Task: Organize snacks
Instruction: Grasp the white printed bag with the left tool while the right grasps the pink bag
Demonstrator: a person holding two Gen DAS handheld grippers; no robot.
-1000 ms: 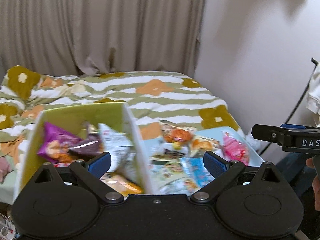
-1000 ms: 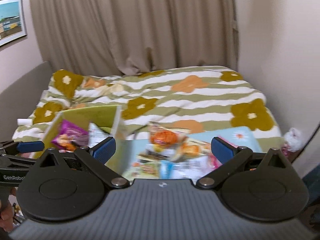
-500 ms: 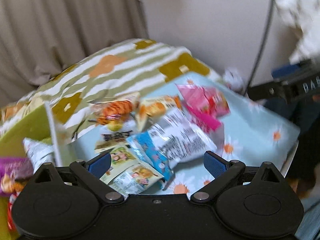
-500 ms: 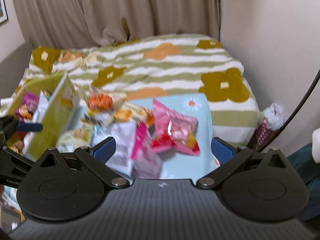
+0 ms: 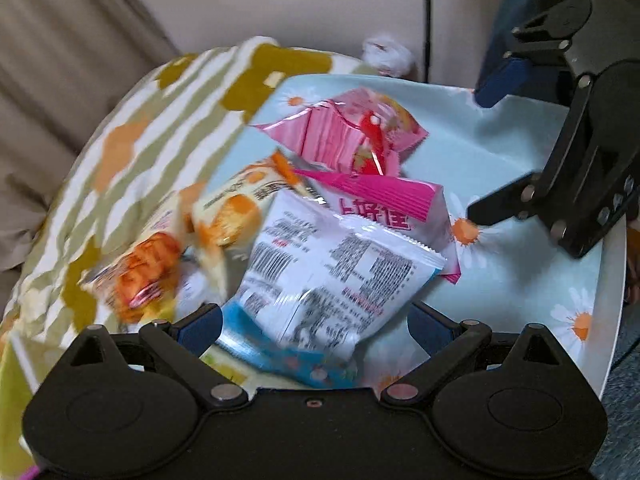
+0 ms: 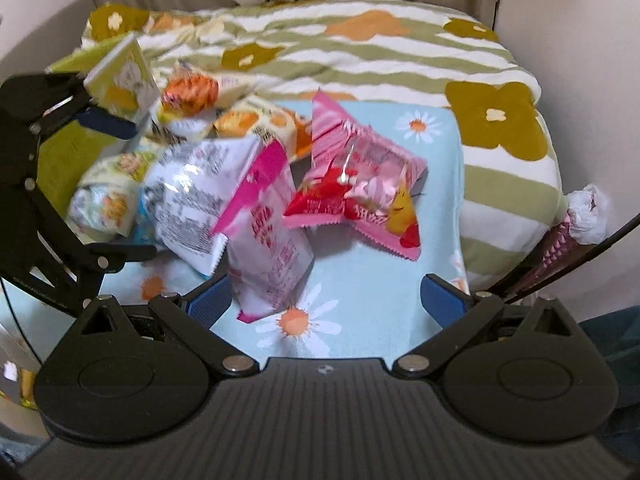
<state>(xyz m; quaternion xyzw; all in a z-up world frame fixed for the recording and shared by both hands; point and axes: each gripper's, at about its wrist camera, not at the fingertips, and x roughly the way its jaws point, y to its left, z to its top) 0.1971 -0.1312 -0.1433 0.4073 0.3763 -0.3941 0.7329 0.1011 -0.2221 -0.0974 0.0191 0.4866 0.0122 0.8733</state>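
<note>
- Left wrist view: a pile of snack packets is seen on a pale blue daisy cloth; a white packet lies nearest, overlapping a magenta packet, with a pink packet behind and orange packets to the left, blurred.
- A striped floral blanket is seen beyond, and the right gripper is held above the cloth at the right edge.
- Compared with half a second ago, the packets are seen closer and larger, and the green box is all but lost from this view.
- The left gripper is spread wide; the white packet lies between its fingers, gripped by nothing.
- Right wrist view: the same pile is seen, the magenta packet nearest and the pink packet to its right.
- A green box stands at the left, partly hidden by the left gripper.
- Against the earlier frame, the pile is seen nearer.
- The right gripper is spread wide and empty, the magenta packet's lower end lying beside its left finger.
</note>
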